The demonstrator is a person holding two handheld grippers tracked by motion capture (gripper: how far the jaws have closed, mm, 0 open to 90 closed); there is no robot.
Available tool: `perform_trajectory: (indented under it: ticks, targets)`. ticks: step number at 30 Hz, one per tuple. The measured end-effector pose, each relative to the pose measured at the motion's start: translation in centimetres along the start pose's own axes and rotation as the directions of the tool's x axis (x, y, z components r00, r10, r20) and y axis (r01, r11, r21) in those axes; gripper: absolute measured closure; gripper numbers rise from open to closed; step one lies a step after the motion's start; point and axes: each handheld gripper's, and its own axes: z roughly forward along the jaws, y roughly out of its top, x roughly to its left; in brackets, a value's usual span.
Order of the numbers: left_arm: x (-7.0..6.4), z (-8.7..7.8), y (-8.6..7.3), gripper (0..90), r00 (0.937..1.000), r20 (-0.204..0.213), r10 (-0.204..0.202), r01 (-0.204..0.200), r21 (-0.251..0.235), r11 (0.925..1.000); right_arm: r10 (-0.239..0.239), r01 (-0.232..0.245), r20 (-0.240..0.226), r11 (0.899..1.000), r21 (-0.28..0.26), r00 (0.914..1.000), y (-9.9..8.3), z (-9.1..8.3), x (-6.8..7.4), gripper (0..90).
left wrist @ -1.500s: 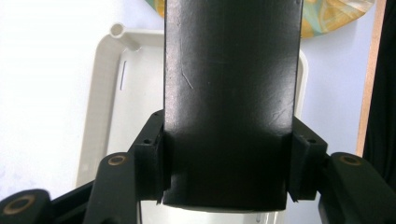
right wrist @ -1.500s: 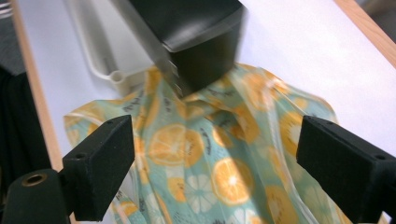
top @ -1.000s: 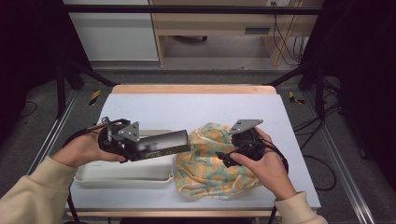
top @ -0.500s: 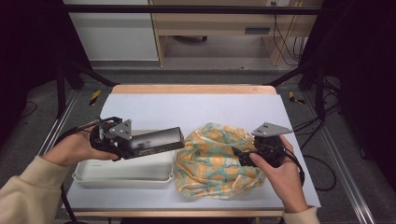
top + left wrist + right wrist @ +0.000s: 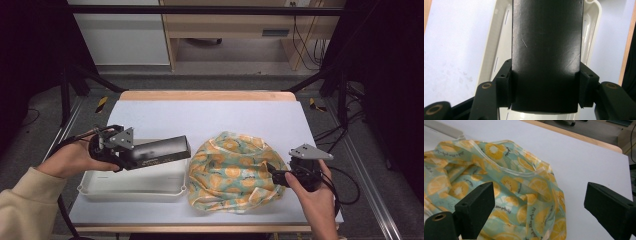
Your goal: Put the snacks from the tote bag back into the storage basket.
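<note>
Gripping a flat black box [image 5: 161,151] by one end, the left gripper [image 5: 131,156] is carrying it just above the white tray [image 5: 95,186] at the near left of the table [image 5: 210,112], its jaws clamped on the box's two long sides, as the left gripper view [image 5: 546,82] is showing. The box's long axis is running left to right across the scene, its free end pointing toward the fruit-print bag [image 5: 235,170] lying crumpled at the near centre. Beneath the box, the tray's long side is lying along much the same line.

Waiting at the bag's right edge, the right gripper [image 5: 274,176] is holding its jaws wide apart with nothing between them; in the right gripper view the bag [image 5: 499,195] is spreading to the left in front of the jaws, its pale rim [image 5: 506,168] curving across the folds.

Judging by this layout, the coming move is hinging on that line from box end to bag: the left hand is nearer the box, the right hand nearer the bag, and the bag's mouth is sitting between the two.
</note>
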Motion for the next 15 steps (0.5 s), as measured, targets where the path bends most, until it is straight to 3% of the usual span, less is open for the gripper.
perform_trajectory:
  ticks: [7,15]
  targets:
    - [0.1,-0.1,-0.6,43.5,1.0,-0.009,0.001,-0.001,0.004,1.0,0.021,-0.02,0.048,1.0,-0.008,0.9986,-1.6,0.2,-0.3,10.0]
    - [0.3,0.1,-1.2,43.4,0.9999,-0.016,0.005,-0.005,0.024,0.9997,0.109,-0.107,0.048,0.994,-0.037,0.9929,-3.9,0.7,-0.2,9.7]
